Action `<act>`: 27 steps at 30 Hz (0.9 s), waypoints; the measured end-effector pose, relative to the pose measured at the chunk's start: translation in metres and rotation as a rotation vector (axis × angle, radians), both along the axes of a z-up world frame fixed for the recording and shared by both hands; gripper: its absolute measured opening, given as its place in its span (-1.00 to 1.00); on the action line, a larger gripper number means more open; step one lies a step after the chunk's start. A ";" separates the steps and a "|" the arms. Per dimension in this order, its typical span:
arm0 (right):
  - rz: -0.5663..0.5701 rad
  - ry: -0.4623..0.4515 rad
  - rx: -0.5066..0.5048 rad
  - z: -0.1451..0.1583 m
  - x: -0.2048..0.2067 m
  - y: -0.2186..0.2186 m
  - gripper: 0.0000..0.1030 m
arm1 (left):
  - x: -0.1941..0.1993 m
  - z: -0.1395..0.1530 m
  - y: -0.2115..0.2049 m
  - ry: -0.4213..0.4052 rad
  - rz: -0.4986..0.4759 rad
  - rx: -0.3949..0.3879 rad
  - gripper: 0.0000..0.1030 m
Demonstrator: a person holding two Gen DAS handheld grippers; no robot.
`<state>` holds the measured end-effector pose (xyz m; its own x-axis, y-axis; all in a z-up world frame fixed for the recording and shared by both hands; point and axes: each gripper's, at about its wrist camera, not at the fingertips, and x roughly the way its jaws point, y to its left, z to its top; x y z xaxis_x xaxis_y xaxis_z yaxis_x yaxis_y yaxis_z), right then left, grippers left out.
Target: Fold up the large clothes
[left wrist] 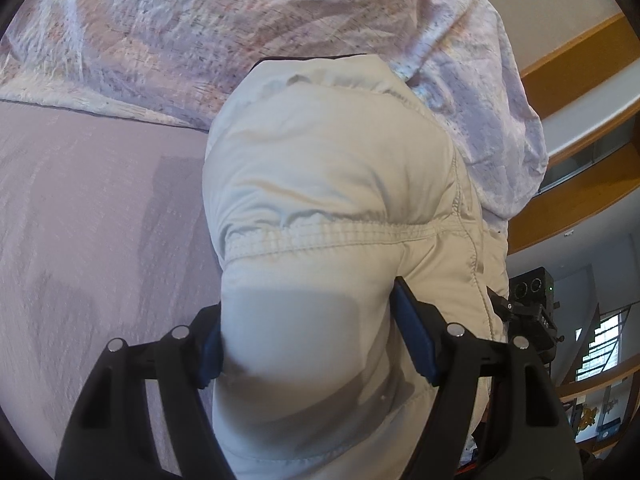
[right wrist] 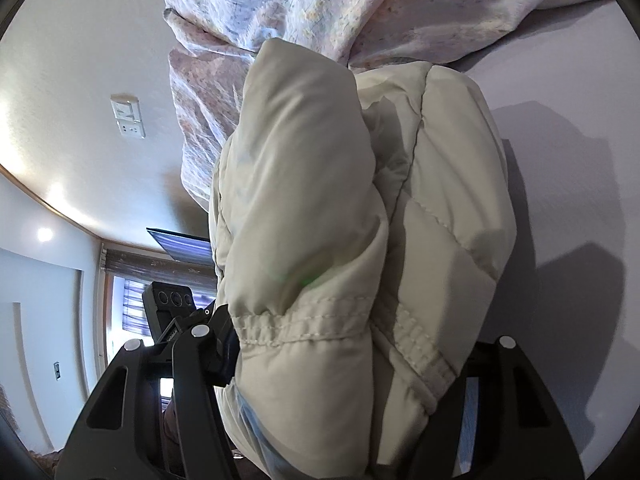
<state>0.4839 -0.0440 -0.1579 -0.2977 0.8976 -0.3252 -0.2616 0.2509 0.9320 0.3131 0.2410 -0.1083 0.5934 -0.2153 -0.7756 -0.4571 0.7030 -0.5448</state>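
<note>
A cream padded jacket (left wrist: 332,184) fills the middle of both wrist views, bunched up with a stitched elastic hem across it. My left gripper (left wrist: 308,340) is shut on a thick fold of the jacket between its blue pads (left wrist: 414,332). My right gripper (right wrist: 352,364) is shut on another bundle of the same jacket (right wrist: 320,220), and the cloth hides its fingertips. The jacket hangs over a pale lilac bed sheet (left wrist: 92,240).
A crumpled floral quilt (left wrist: 208,28) lies beyond the jacket on the bed; it also shows in the right wrist view (right wrist: 280,4). A black camera device (right wrist: 170,300) stands off the bed. Wooden trim (left wrist: 580,60) and a wall switch (right wrist: 128,116) are on the walls.
</note>
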 end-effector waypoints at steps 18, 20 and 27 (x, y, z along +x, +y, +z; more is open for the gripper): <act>-0.019 -0.022 -0.055 0.002 -0.007 -0.004 0.18 | 0.014 -0.011 0.021 0.019 0.033 0.038 0.40; -0.024 -0.023 -0.071 0.000 -0.009 -0.007 0.18 | 0.014 -0.015 0.021 0.023 0.038 0.040 0.41; -0.063 -0.014 -0.110 -0.007 -0.020 -0.017 0.18 | 0.013 -0.021 0.020 0.038 0.052 0.071 0.45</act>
<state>0.4643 -0.0607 -0.1645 -0.2370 0.8727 -0.4269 -0.2548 0.3682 0.8942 0.3266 0.2611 -0.1296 0.5718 -0.1285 -0.8103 -0.5134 0.7144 -0.4755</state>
